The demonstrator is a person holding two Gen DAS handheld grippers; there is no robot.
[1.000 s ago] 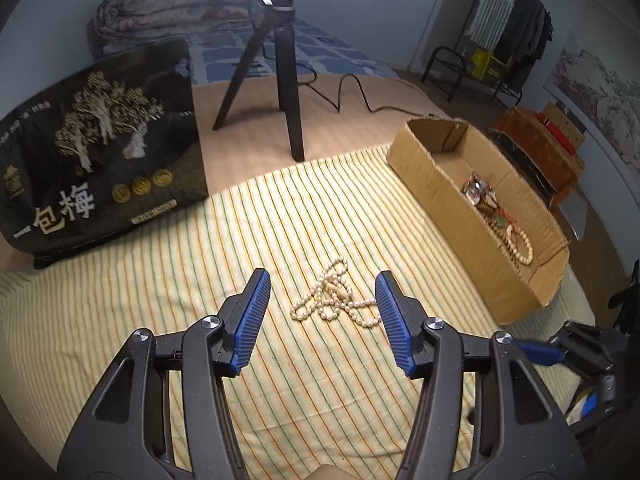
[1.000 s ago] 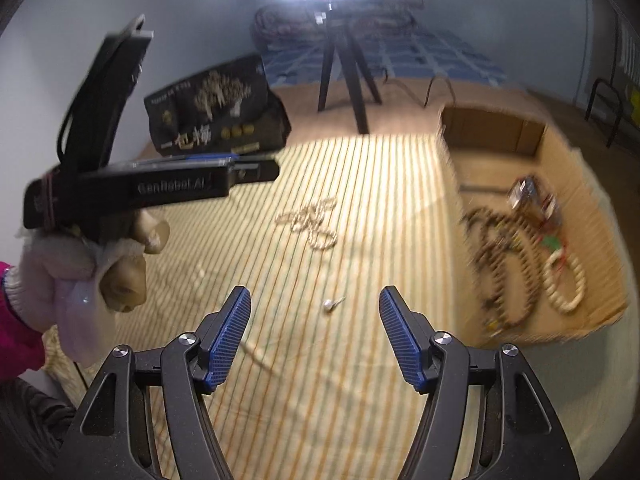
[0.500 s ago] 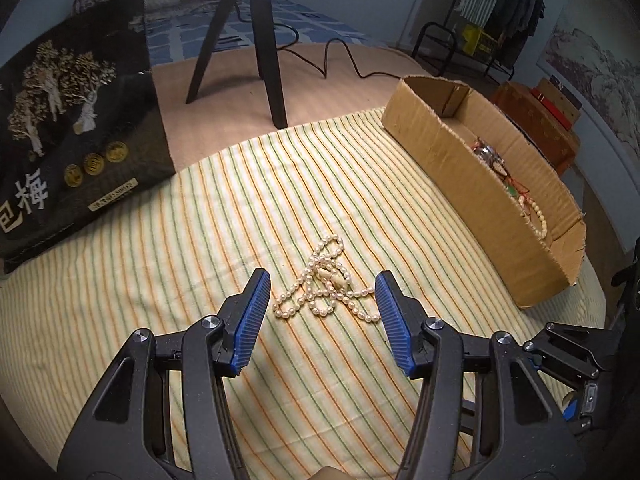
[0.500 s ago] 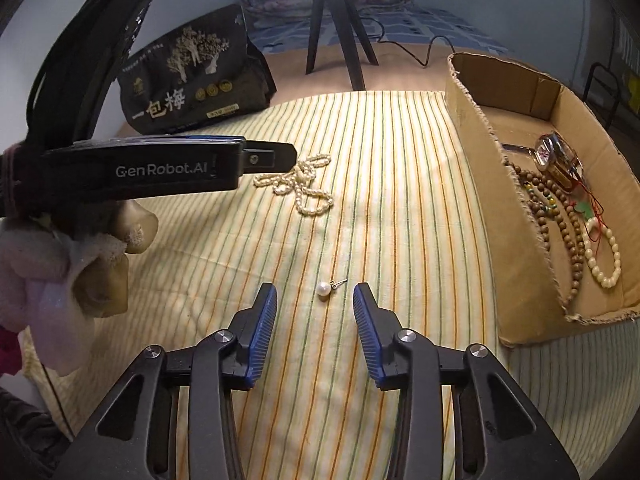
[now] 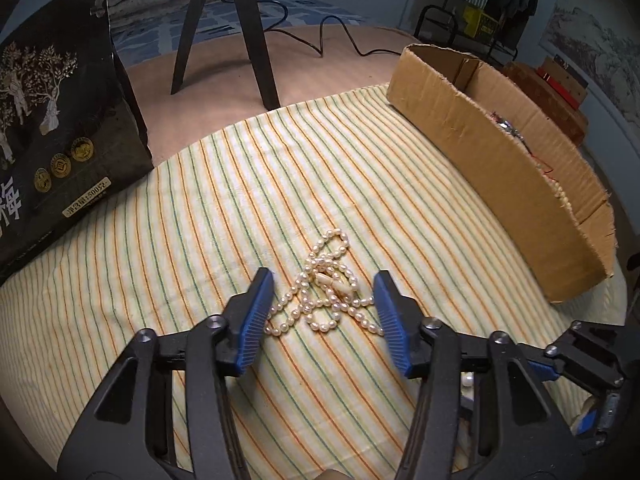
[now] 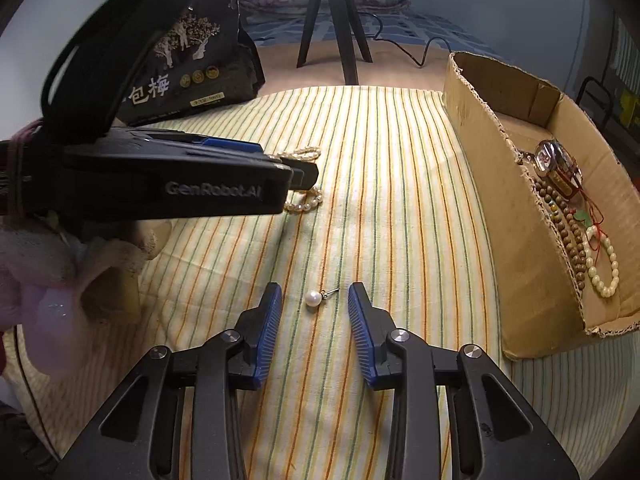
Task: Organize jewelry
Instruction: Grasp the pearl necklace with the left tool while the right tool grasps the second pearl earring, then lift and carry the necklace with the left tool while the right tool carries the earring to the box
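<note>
A tangled pearl necklace lies on the striped cloth. My left gripper is open, low over the cloth, with the necklace between its blue pads. A single pearl earring lies on the cloth; my right gripper is open around it, jaws partly closed in, not touching it. The left gripper also shows in the right wrist view, hiding most of the necklace. A cardboard box at the right holds a watch, a wooden bead string and a pale bead bracelet.
A black printed bag stands at the back left. A black tripod with a cable stands behind the cloth. The box's near wall runs along the cloth's right side. A gloved hand holds the left gripper.
Both grippers have moved forward and down. The left now straddles the necklace. The right has narrowed its jaws and now straddles the earring.
</note>
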